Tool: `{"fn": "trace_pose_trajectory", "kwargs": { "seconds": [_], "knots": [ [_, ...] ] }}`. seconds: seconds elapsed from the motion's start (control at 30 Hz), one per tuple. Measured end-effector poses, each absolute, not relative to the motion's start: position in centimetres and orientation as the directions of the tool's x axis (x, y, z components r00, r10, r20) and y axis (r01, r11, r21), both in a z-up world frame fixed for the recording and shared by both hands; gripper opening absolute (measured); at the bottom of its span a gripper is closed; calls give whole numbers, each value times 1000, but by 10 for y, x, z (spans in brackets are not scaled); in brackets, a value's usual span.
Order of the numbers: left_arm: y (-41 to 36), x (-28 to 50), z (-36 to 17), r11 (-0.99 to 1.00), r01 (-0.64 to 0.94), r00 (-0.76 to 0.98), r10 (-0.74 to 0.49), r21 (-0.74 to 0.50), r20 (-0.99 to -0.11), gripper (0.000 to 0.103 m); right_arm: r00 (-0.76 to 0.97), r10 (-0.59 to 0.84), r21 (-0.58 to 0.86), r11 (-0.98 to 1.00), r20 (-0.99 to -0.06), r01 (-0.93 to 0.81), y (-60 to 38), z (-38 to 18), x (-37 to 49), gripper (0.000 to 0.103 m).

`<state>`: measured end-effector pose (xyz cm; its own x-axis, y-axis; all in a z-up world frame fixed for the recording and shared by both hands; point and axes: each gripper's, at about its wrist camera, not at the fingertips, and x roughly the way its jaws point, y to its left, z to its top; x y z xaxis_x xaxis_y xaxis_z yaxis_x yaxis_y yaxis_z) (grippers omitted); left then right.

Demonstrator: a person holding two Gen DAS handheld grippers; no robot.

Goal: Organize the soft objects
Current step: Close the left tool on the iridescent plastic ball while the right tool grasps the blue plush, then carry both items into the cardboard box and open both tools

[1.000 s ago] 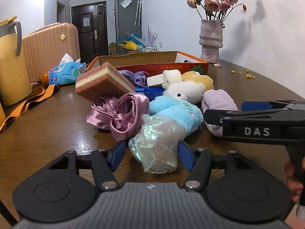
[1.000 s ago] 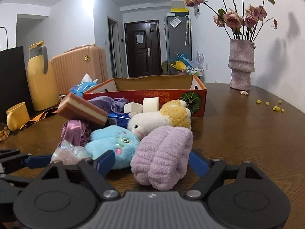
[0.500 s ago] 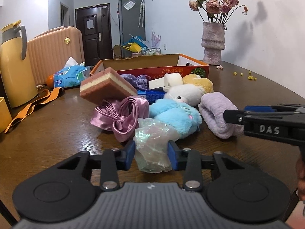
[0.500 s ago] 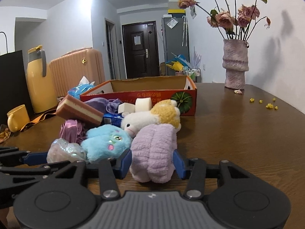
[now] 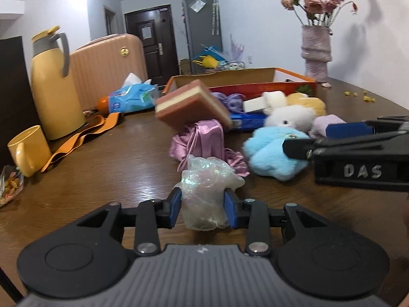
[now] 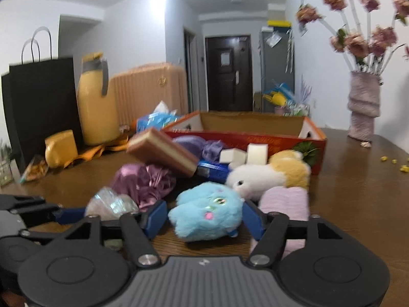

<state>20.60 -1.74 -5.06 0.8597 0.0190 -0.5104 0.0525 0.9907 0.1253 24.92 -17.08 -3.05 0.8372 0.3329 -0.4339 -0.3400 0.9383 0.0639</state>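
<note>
My left gripper (image 5: 203, 211) has its blue pads pressed on a crinkled iridescent plastic bag (image 5: 207, 186), just clear of the pile; its jaws are opening slightly. The right gripper (image 6: 204, 218) straddles a blue plush (image 6: 207, 215), jaws opening, pads not squeezing it. A lilac towel roll (image 6: 286, 202) lies free beside its right finger. Behind are a pink satin cloth (image 5: 202, 138), a pink-and-cream sponge (image 5: 189, 105), a white-and-yellow plush (image 5: 291, 115) and an orange cardboard box (image 5: 255, 81). The right gripper (image 5: 306, 139) reaches in from the right in the left wrist view.
A yellow thermos (image 5: 53, 81), yellow mug (image 5: 28, 151), orange strap (image 5: 81, 138) and tissue pack (image 5: 133, 97) stand at the left of the brown table. A vase of flowers (image 5: 315, 53) is at the back right. A black paper bag (image 6: 41, 102) stands far left.
My left gripper closed on the iridescent bag and drew it back from the pile. The right gripper let go of the lilac towel and shifted left around the blue plush.
</note>
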Motion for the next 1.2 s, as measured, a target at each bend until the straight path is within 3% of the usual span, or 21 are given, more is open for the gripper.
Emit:
{"fn": "trace_pose_trajectory", "kwargs": {
  "seconds": [0.13,0.27,0.3,0.33,0.37,0.7,0.77,1.07,1.2],
  "knots": [
    [-9,208,-51,991,77,860,-10,111,-510,57,823,316,47,941,-472,-334,-158,-33,269,70],
    [-8,214,-54,992,102,847,-44,81,-530,60,823,321,18,935,-469,-355,-143,-31,281,79],
    [-8,216,-55,993,100,844,-47,70,-534,56,827,308,0,937,-471,-349,-139,-32,283,79],
    [-8,217,-55,993,104,843,-53,64,-536,43,829,294,-19,939,-476,-344,-136,-34,286,79],
    [-8,218,-55,992,109,841,-58,64,-538,41,830,275,-36,942,-485,-334,-134,-36,289,79],
    [-3,206,-50,993,106,850,-65,49,-524,38,781,237,-38,948,-578,-316,-139,-52,318,82],
    [-2,203,-48,994,97,852,-56,52,-520,38,774,249,-23,947,-582,-321,-139,-51,317,72],
    [-10,169,-30,993,106,878,-67,57,-474,38,782,301,13,936,-546,-352,-148,-37,271,49],
    [-16,153,-22,991,116,890,-76,63,-449,38,797,314,26,936,-516,-352,-159,-29,235,45]
  ]
}}
